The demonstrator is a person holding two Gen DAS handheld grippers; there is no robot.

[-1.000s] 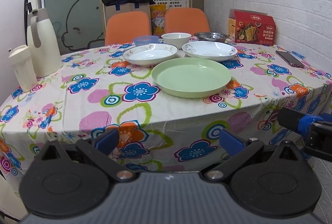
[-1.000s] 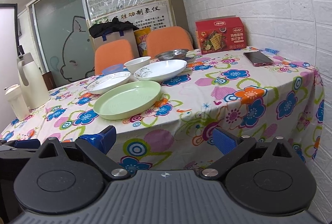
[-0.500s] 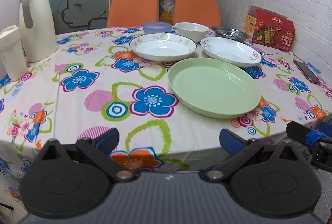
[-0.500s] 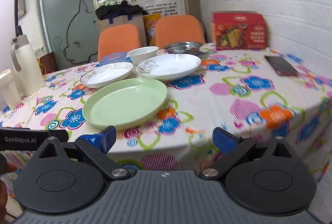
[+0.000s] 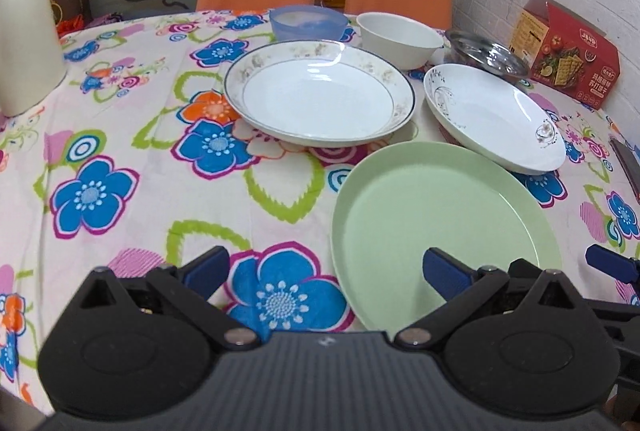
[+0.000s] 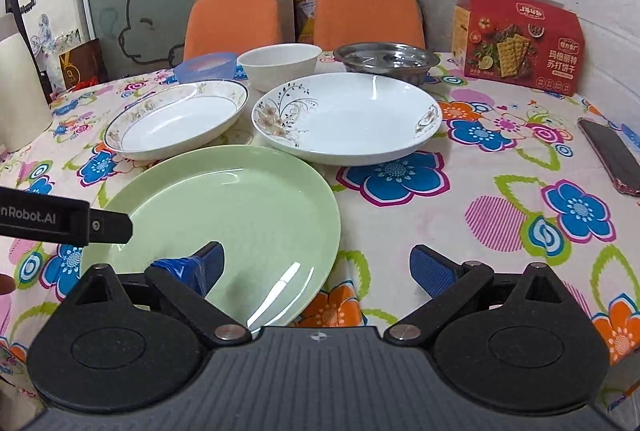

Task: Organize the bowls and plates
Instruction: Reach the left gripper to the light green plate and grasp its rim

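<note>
- Grippers first: the left gripper [image 5: 326, 271] has come in from off the desk edge to hang over the cloth, jaws spread wide and empty, its right finger above the near rim of the green plate [image 5: 440, 215].
- Gold-rimmed plate [image 5: 320, 97] lies left of centre, just behind the green one; blue bowl [image 5: 308, 23] and white bowl [image 5: 398, 37] sit behind it.
- Floral plate [image 6: 348, 117] lies to the right, its near edge beside or slightly over the green rim; steel bowl [image 6: 386, 61] behind.
- Right gripper [image 6: 316, 267] has likewise closed in, jaws wide apart, holding nothing, straddling the green plate's near-right rim.
- Nothing is stacked yet; both approaches suggest the green plate gets picked first.
</note>
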